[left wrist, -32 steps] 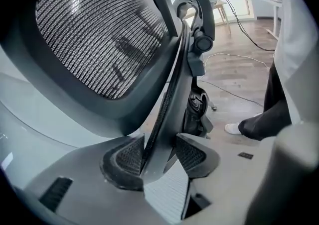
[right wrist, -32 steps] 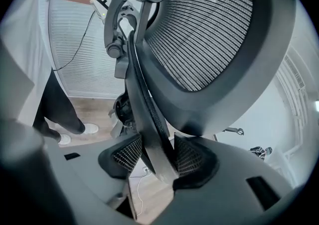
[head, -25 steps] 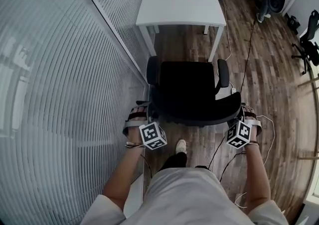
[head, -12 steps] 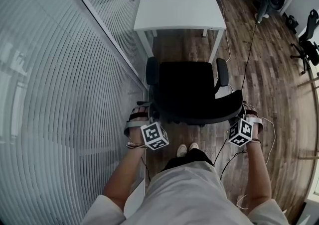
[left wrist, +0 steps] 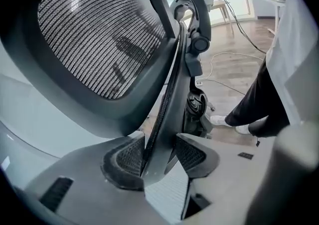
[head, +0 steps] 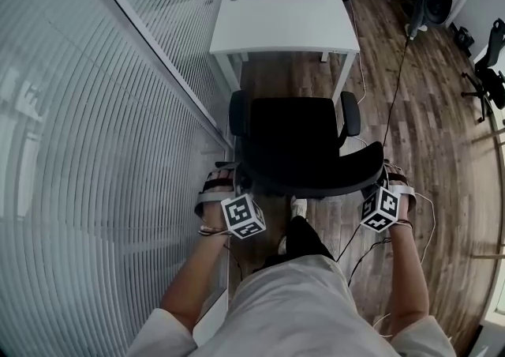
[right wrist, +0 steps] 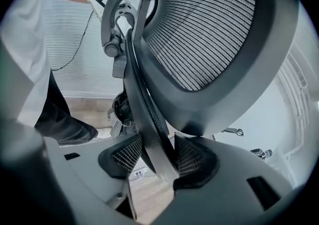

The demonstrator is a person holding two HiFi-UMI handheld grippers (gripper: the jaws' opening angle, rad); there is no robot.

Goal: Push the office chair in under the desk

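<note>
The black chair [head: 296, 146] stands on plank flooring [head: 418, 110], its padded seat just short of the flat white rectangular desk [head: 284, 20]. The left gripper [left wrist: 159, 155] is clamped on one edge of the curved backrest [left wrist: 99, 35], whose woven mesh sits in a smooth frame, with the rim squeezed between cross-hatched pads. The right gripper [right wrist: 158, 158] grips the opposite edge the same way. A ribbed glass wall [head: 95, 150] runs along the left.

Left gripper [left wrist: 159, 152], right gripper [right wrist: 159, 155] — fingers [left wrist: 124, 158] clamped.
</note>
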